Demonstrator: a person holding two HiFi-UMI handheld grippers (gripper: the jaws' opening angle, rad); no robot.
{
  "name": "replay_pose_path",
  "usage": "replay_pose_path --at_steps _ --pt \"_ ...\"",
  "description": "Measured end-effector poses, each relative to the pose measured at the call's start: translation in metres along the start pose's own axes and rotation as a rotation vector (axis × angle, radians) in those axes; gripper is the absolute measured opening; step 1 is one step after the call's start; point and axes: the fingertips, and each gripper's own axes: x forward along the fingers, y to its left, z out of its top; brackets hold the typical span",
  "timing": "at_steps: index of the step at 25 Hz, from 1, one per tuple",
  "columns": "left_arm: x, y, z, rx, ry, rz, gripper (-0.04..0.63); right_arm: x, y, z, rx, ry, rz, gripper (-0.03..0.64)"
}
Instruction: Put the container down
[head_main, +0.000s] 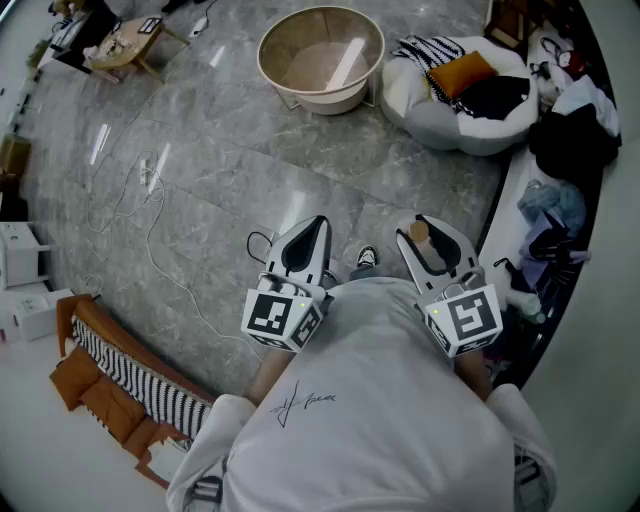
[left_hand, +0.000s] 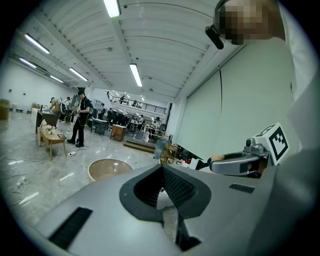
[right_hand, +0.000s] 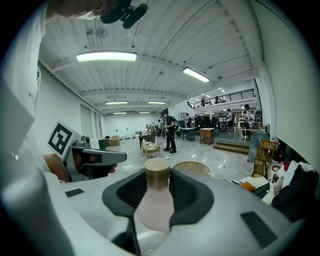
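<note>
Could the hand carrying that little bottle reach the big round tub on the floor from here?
Probably not without walking. The right gripper, shut on the bottle, is held up close to the person, while the tub sits well ahead across the floor. Nothing seems to block the path, though.

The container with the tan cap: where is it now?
In the right gripper view the container stands gripped in the right claw, at centre frame. In the head view its cap shows at that claw's tip, right of the left claw.
</note>
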Motion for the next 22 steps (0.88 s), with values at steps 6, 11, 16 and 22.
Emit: replay_pose_path --at_steps 6,11,16,22 --pt "0.012 -0.014 -0.002 0.016 0.009 0.0 0.017 -0.007 -0.011 -0.002 -0.006 -0.008 0.009 0.146" --pt "0.011 -0.019 0.0 0.036 0.025 0.011 0.017 -0.007 -0.015 -0.005 0.024 0.0 0.016 0.146" --pt "0.012 -0.014 0.003 0.029 0.033 0.026 0.017 -0.003 -0.021 -0.003 0.047 -0.003 0.016 0.147" --pt "0.021 -0.011 0.004 0.046 0.046 0.007 0.017 0.009 -0.027 -0.001 0.049 -0.001 0.008 0.147"
